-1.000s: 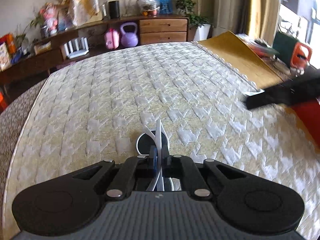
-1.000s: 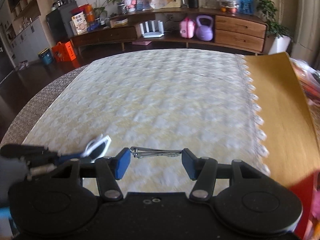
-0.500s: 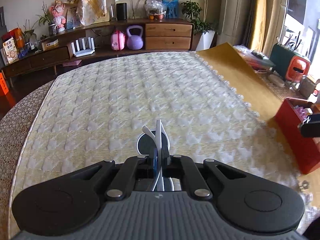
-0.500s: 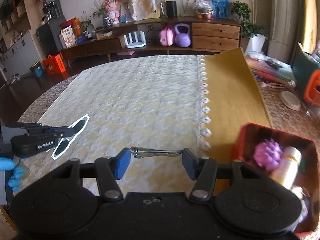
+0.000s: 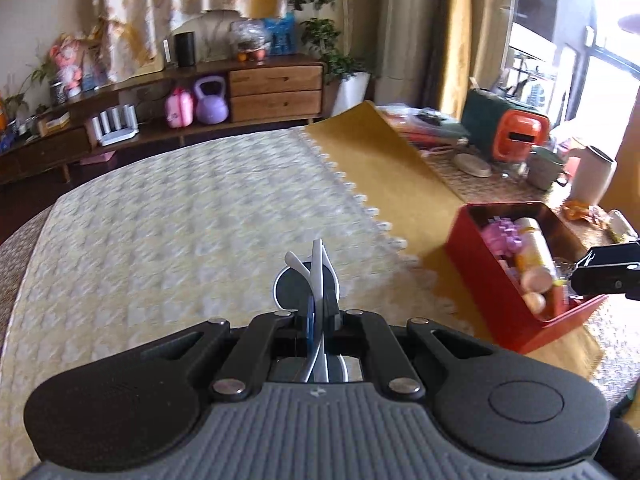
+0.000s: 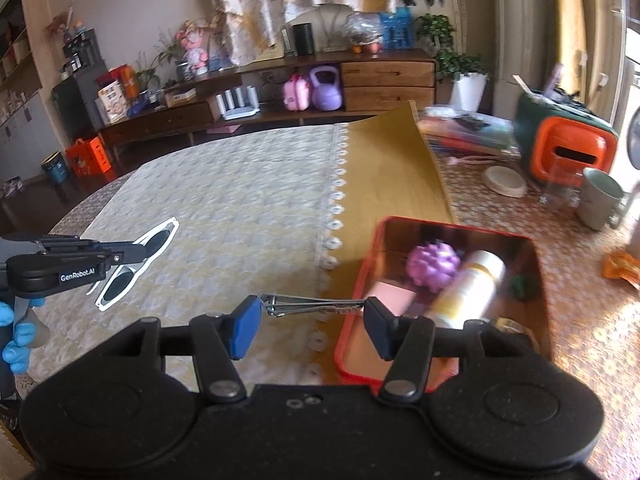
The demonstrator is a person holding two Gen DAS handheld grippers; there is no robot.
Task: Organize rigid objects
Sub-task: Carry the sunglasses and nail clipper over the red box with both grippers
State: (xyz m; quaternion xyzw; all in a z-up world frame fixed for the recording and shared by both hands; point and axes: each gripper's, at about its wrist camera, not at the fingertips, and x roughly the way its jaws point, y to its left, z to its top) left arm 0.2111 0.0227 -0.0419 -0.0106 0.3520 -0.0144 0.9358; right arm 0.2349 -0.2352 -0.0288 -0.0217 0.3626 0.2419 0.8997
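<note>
Your left gripper [image 6: 132, 252] has its jaws pressed together on the white-framed sunglasses [image 6: 138, 262], which hang in the air above the quilted cloth [image 6: 240, 208], well clear of it. Your right gripper [image 6: 312, 316] has its jaws part-way spread and pinching a metal nail clipper [image 6: 312, 306] end to end, held crosswise just at the near left rim of the red box [image 6: 536, 248].

Both carried pieces are not yet stowed. The box already holds a purple spiky ball [image 6: 432, 266], a pale cylindrical bottle [image 6: 468, 288], a pink flat piece and what may be a small dark item at the far side; blur makes that one hard to name. The cloth shows nothing else lying loose, so these two look like the last of the job, as far as both views reach.

For room: the cloth to your left is open and flat, with a scalloped white edge [image 6: 336, 208] where it meets the yellow mat [image 6: 384, 172]. The box walls stand upright, so each piece must clear the rim before release. The free floor inside is the near left corner. To the right of the box the tabletop is crowded with a mug [image 6: 600, 200], a glass, a stack of plates and an orange-fronted appliance [image 6: 568, 152]; keep your swing short of them.
</note>
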